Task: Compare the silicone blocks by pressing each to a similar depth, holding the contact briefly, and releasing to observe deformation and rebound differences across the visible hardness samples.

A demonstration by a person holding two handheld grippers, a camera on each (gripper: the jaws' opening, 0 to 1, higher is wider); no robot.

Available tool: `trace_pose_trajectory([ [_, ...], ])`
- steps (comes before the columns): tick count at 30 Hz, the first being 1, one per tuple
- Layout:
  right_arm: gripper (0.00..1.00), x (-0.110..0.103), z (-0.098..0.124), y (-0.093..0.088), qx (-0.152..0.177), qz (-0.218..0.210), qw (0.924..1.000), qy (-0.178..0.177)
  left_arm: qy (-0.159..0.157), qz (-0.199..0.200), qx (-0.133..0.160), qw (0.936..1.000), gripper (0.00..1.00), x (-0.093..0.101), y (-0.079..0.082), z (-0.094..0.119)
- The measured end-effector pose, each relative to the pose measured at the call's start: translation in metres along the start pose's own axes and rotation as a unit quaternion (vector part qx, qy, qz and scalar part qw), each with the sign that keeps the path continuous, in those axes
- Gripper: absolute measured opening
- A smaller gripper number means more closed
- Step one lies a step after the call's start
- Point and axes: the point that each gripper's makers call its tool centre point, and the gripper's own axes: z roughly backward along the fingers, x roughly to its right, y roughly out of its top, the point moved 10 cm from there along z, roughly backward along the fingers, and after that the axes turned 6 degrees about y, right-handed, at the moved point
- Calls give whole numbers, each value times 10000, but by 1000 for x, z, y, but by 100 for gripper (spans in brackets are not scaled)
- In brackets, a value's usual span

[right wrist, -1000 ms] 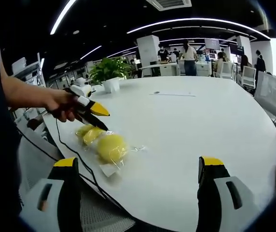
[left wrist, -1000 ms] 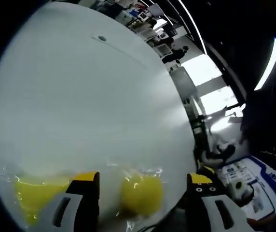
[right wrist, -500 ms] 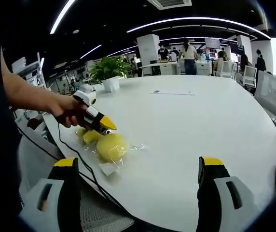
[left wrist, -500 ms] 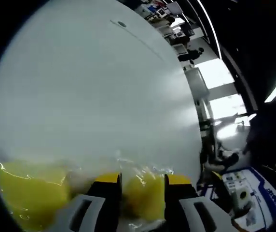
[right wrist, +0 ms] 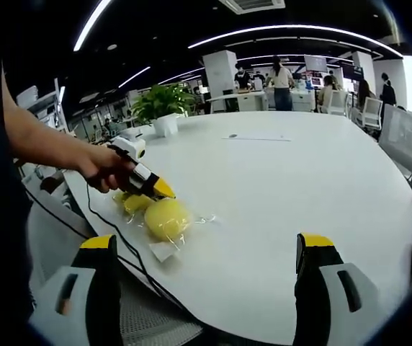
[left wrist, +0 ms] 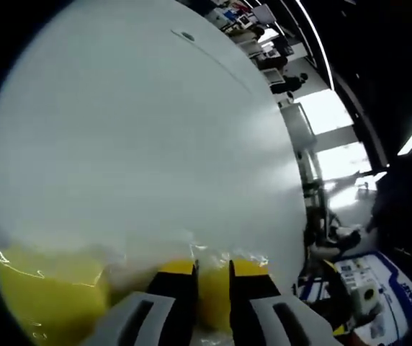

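**Left jaws pinching a yellow block near the table edge**

My left gripper [left wrist: 212, 277] is clenched on a yellow block [left wrist: 213, 306]; its jaws stand almost together with the silicone squeezed between them; a second block [left wrist: 44, 292] lies just beside, to the left in the left gripper view. From my right gripper view, the blocks [right wrist: 164, 218] sit in clear wrap close to the near edge of the white table [right wrist: 299, 187]; beyond them the tabletop runs open to the far rim. My right gripper [right wrist: 207, 252] hangs released, jaws wide apart, at the near edge. A black cable [right wrist: 130, 261] trails off the edge.
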Motion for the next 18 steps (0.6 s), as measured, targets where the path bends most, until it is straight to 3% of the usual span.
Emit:
trace_pose_trajectory([
  [9, 96, -1, 2, 0, -10, -2, 10000, -32, -12, -171, -16, 9999, 0, -2, 1, -1],
  [18, 96, 0, 1, 0, -5, 24, 10000, -16, -49, -108, 26, 9999, 0, -2, -1, -1],
])
